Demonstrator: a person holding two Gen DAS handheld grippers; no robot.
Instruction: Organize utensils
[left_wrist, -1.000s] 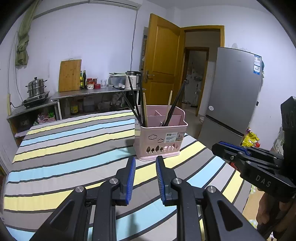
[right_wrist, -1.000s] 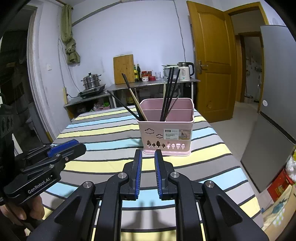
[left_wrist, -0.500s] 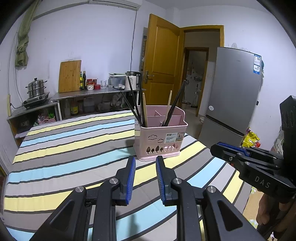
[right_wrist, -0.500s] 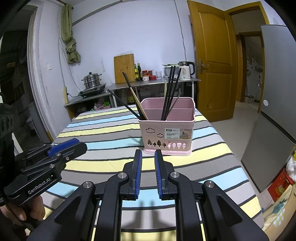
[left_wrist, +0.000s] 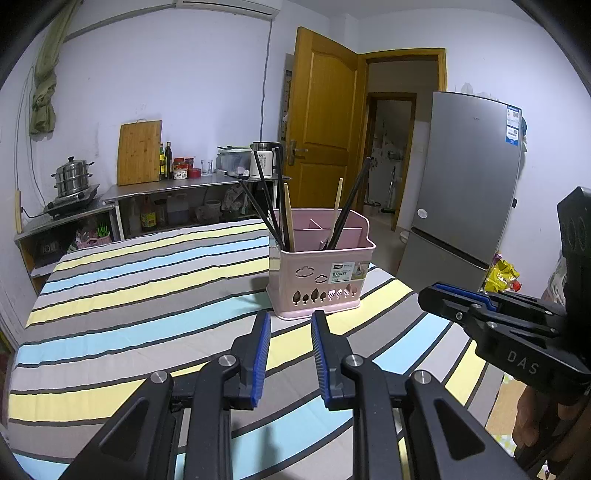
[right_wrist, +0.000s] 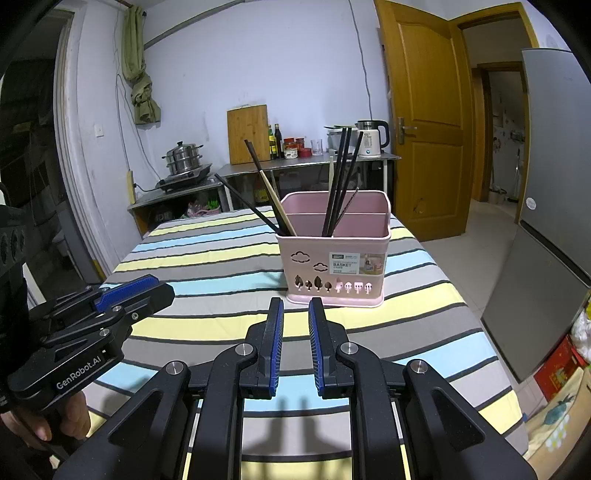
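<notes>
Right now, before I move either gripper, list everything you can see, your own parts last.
utensil basket: one, pink, standing on the table
chopsticks: several black, a few pale wood, upright or leaning in the basket's compartments; exact count unclear
tablecloth: one, striped yellow, blue, grey, covering the table
cutting board: one, wooden, leaning on the back wall
kettle: one, white and black, on the steel counter
steamer pot: one, steel, on the stove at left
fridge: one, grey, right of the door
door: one, brown, open
left gripper: black with blue pads, open, holding nothing
right gripper: same, open, holding nothing
</notes>
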